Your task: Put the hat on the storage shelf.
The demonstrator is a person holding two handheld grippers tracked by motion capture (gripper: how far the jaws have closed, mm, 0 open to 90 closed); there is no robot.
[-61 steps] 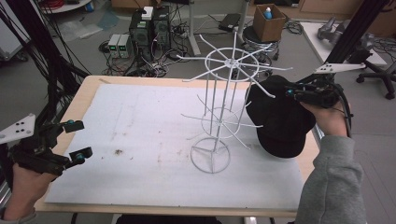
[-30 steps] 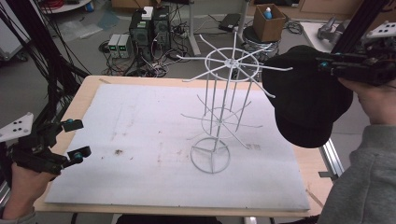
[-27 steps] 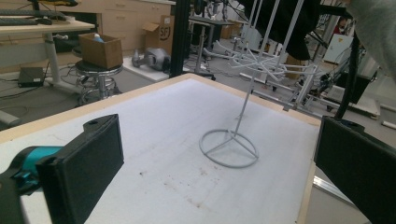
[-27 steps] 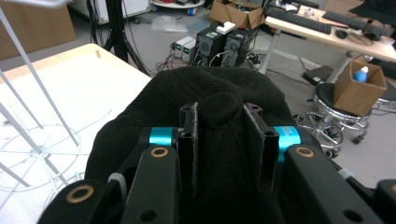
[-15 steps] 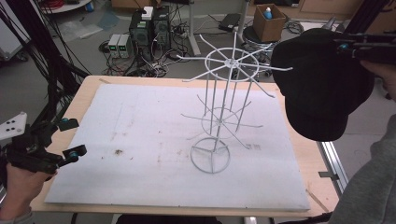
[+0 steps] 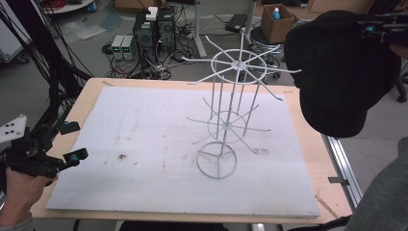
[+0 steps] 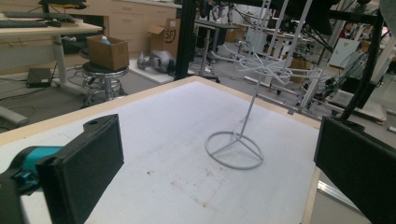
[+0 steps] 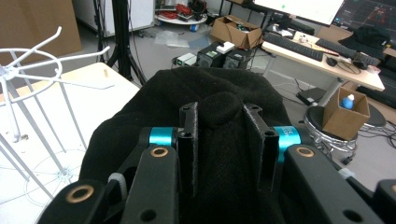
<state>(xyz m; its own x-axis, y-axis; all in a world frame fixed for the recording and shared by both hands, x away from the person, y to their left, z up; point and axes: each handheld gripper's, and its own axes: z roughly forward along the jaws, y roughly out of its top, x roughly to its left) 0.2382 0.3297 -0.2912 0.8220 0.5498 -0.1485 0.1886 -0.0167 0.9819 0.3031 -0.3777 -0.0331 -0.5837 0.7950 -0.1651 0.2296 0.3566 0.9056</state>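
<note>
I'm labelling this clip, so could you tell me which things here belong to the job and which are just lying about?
In the job:
- black cap, pinched in the right claw
- white wire rack, standing on the table
- left claw, open and idle

Lying about:
- cardboard box on a stool
- electronics boxes on the floor

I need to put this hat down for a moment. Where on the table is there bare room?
The white mat lies bare from its left edge to the wire rack, and along the front edge. Crowded: around the rack's prongs and ring base. The black hat hangs in the right gripper.
</note>
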